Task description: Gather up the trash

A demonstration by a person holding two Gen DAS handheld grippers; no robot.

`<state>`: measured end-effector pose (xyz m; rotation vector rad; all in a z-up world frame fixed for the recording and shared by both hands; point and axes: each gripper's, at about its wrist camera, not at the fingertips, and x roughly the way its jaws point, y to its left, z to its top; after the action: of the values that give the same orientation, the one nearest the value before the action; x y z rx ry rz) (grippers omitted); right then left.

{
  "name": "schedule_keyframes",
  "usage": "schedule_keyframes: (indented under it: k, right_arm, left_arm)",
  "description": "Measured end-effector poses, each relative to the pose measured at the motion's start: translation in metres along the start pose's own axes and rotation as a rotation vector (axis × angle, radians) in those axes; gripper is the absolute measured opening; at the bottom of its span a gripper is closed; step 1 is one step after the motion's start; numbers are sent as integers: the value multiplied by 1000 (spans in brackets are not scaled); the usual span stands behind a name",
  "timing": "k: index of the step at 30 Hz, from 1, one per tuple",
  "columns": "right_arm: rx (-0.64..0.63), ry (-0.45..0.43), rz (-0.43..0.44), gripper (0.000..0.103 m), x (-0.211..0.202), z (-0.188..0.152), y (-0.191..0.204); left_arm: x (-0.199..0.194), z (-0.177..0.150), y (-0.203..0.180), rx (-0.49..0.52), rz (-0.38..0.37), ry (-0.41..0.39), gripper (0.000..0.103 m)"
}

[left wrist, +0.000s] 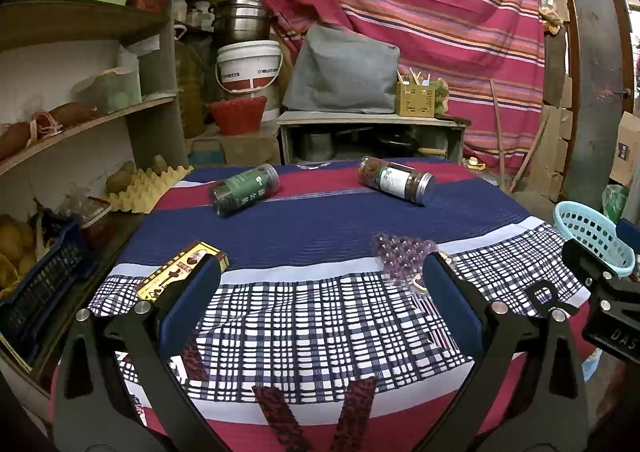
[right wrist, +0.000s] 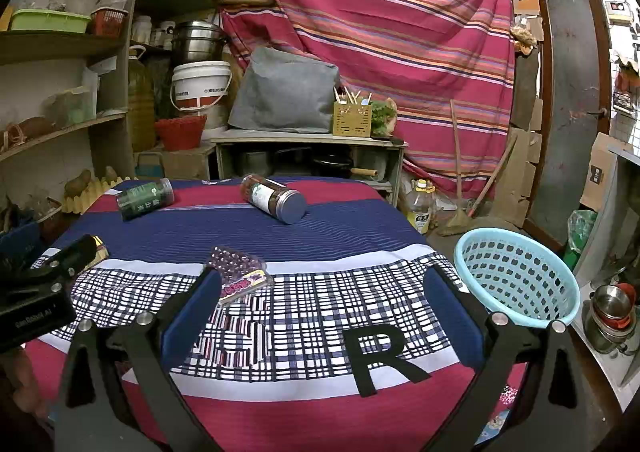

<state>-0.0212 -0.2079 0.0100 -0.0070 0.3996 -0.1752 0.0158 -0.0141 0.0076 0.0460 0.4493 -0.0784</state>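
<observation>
Two clear jars lie on their sides on the cloth-covered table (left wrist: 320,220): a green-label jar (left wrist: 245,189) (right wrist: 145,199) at the far left and a brown-filled jar (left wrist: 397,180) (right wrist: 274,198) at the far middle. A yellow-red box (left wrist: 176,272) lies at the left, partly behind my left finger. A purple bead packet (left wrist: 400,254) (right wrist: 240,272) lies mid-table. My left gripper (left wrist: 320,304) is open and empty above the checked cloth. My right gripper (right wrist: 322,300) is open and empty, its left finger just right of the packet.
A light blue perforated basket (right wrist: 518,276) (left wrist: 592,236) stands off the table's right edge. Shelves (left wrist: 80,112) with crates and egg trays run along the left. A low cabinet (right wrist: 308,156) stands behind the table. Steel pots (right wrist: 612,312) sit at the right.
</observation>
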Motion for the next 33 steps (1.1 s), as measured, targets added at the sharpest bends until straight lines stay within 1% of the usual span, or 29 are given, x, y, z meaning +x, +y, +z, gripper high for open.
schedule_keyframes:
  k: [33]
  right_arm:
    - [-3,1,0,98,0,-1,0]
  left_arm:
    - [-2,1,2,-8,3,4,98]
